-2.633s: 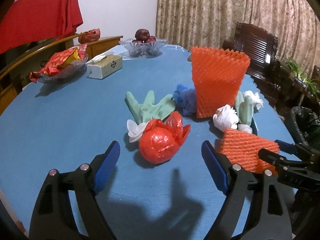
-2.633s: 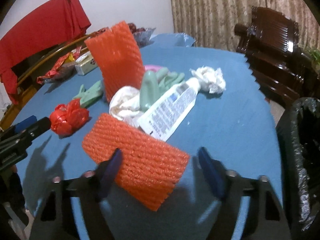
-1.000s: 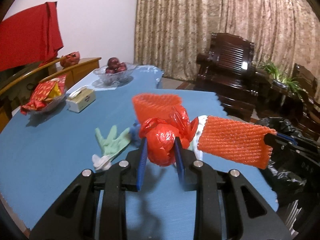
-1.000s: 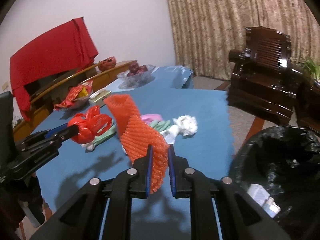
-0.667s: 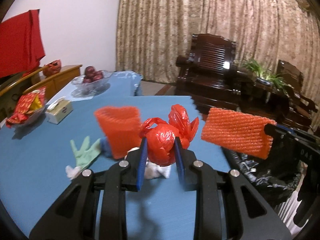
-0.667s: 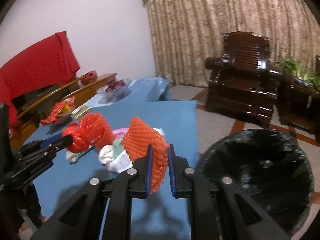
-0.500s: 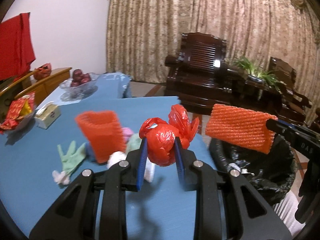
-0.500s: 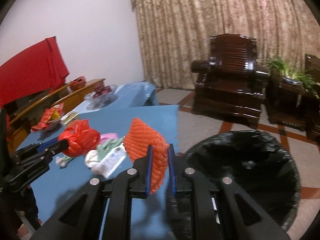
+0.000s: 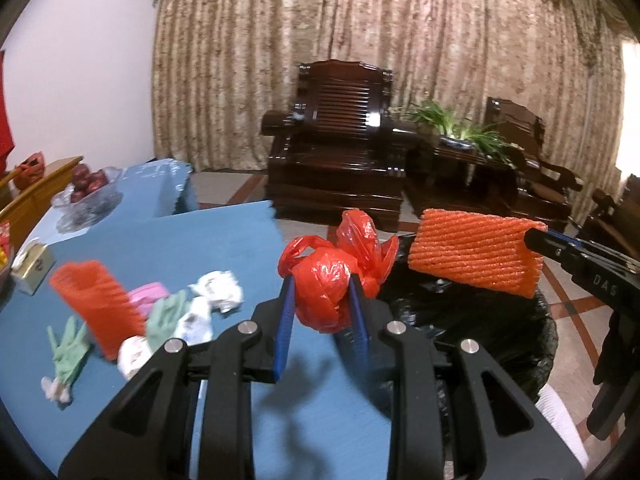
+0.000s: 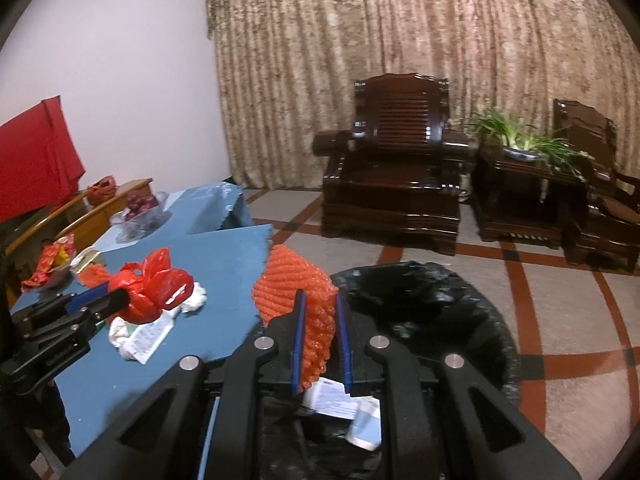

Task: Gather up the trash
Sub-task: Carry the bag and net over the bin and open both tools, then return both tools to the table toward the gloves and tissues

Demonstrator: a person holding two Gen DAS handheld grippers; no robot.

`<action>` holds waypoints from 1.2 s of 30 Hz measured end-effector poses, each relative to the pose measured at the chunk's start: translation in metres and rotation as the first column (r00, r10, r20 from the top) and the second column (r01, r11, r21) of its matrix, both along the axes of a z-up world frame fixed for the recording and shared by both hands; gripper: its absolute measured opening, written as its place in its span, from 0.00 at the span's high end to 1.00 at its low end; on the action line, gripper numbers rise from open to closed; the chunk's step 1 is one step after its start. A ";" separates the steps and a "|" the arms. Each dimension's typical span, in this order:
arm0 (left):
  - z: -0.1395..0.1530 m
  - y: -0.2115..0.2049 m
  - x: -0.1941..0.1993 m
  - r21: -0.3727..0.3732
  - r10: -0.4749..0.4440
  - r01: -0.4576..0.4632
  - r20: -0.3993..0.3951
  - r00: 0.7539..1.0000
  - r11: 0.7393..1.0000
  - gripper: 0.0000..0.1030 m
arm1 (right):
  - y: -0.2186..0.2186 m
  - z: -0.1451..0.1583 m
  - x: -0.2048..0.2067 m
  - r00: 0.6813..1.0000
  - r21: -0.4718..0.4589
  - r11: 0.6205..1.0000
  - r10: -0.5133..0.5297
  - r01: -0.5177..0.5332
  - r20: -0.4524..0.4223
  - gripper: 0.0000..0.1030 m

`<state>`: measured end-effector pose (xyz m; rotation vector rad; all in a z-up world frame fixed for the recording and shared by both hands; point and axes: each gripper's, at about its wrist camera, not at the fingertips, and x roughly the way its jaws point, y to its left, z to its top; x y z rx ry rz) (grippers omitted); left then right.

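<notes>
While the blue table (image 9: pixel 168 256) occupied the left of both views, its remaining litter lay there in a loose cluster: a pale green glove (image 9: pixel 66 350) with its fingers pointing away from the camera, an upright orange foam-net sleeve (image 9: pixel 96 310) with its long axis roughly vertical and tilted slightly left, a second green glove (image 9: pixel 166 318), and crumpled white tissue (image 9: pixel 218 290). Further back on the table stood a glass bowl of dark red fruit (image 9: pixel 90 184) and a small tissue box (image 9: pixel 32 266). At centre, the left gripper (image 9: pixel 322 292) reached forward over the table's near edge, its blue pads (image 9: pixel 285 320) closed narrowly on a knotted red plastic bag (image 9: pixel 326 288), whose loose handles stood upward and to the right. To the right, the black-lined trash bin (image 9: pixel 500 332) stood on the floor just beside the table. Above its opening, the right gripper (image 10: pixel 320 320) extended level from the right side, clamped tight on a flattened orange foam net (image 9: pixel 476 254); in the left wrist view the net's long axis ran roughly horizontal, left to right, with its free end pointing left, away from the gripper and out over the bin. In the right wrist view, white paper scraps (image 10: pixel 336 400) lay inside the bin beneath the net.
</notes>
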<state>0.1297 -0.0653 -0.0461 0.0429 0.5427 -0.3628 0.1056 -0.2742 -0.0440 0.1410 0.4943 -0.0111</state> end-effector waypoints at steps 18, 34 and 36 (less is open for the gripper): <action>-0.029 -0.097 0.030 0.002 -0.174 0.175 -0.059 0.983 0.985 0.75 | -0.060 -0.024 -0.001 0.990 -0.009 0.992 -0.130 0.129 -0.062 0.86; -0.038 -0.074 0.035 -0.011 -0.127 0.126 -0.062 0.990 0.992 0.13 | -0.066 -0.028 -0.007 0.979 -0.019 0.980 -0.199 0.198 -0.048 0.05; -0.034 -0.059 0.034 -0.020 -0.098 0.097 -0.058 0.993 0.995 0.12 | -0.062 -0.027 -0.005 0.980 -0.008 0.982 -0.191 0.191 -0.049 0.05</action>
